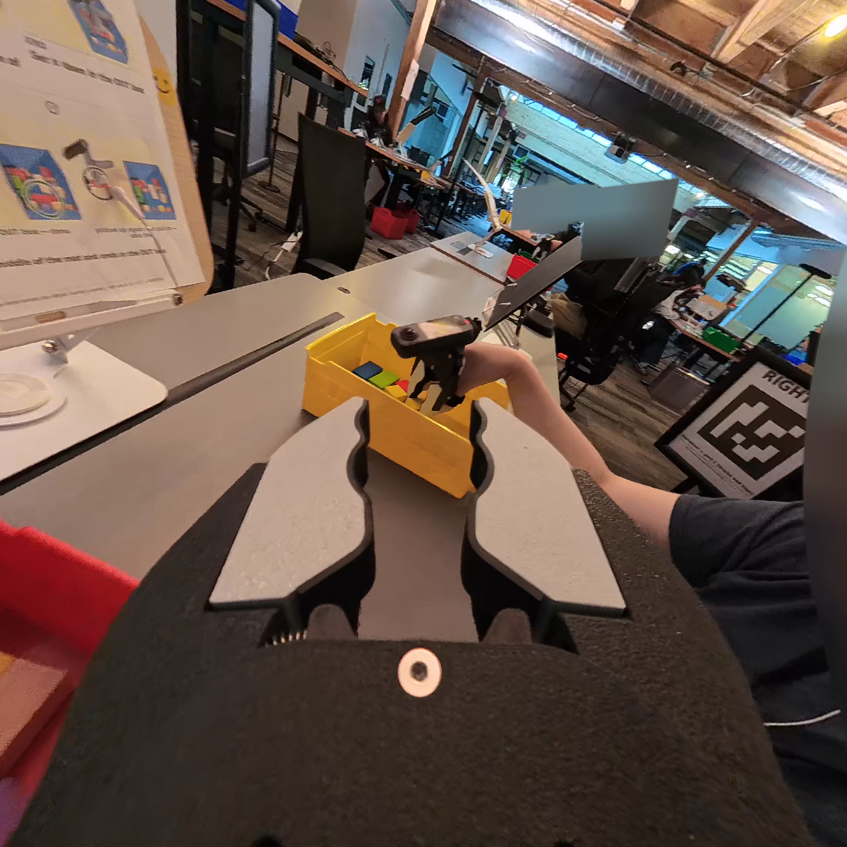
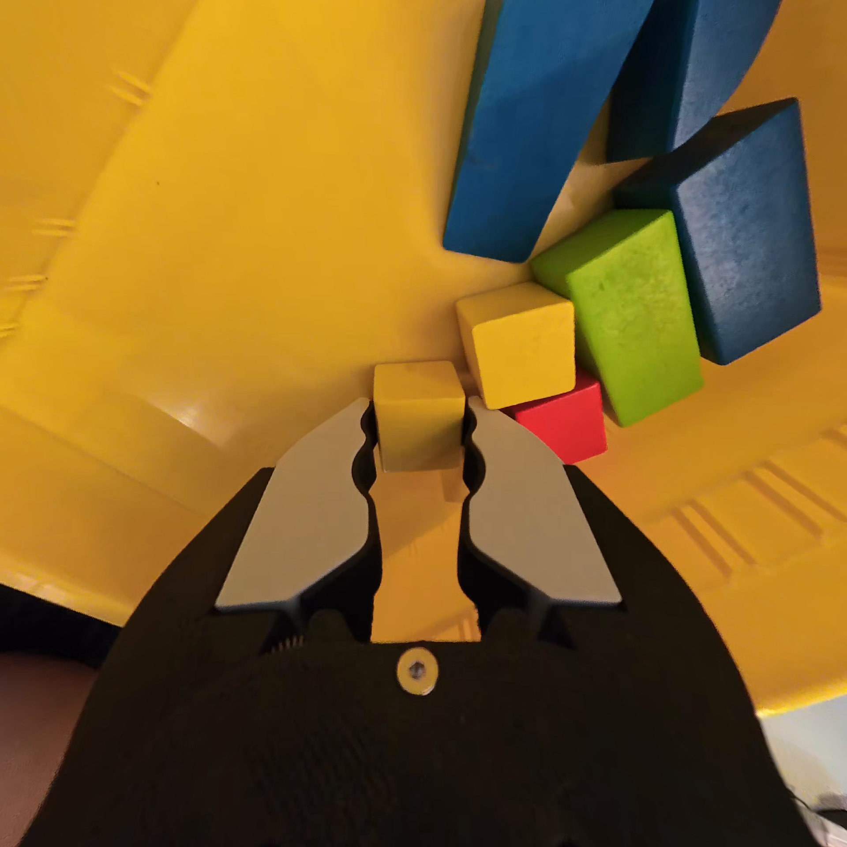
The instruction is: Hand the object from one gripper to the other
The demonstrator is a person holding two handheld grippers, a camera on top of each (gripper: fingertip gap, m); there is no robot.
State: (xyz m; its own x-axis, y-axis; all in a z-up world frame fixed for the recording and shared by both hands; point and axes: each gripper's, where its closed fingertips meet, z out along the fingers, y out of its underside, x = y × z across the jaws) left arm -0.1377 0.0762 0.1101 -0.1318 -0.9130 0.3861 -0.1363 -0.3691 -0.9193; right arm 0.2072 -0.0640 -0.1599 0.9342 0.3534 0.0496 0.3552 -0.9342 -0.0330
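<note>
My right gripper (image 2: 418, 405) is down inside a yellow bin (image 2: 229, 229). Its two fingertips press on the two sides of a small yellow cube (image 2: 418, 389) that rests at the bin floor. In the left wrist view the right gripper (image 1: 435, 403) dips into the same yellow bin (image 1: 412, 444) on the grey table. My left gripper (image 1: 419, 408) is open and empty. It is held above the table, a short way in front of the bin, and points at it.
Beside the held cube lie a second yellow cube (image 2: 522, 348), a red block (image 2: 568, 426), a green block (image 2: 637, 321) and blue blocks (image 2: 527, 137). A red bin (image 1: 55, 596) sits at lower left. An instruction board on a stand (image 1: 82, 160) is at far left, and a marker sign (image 1: 751, 435) at right.
</note>
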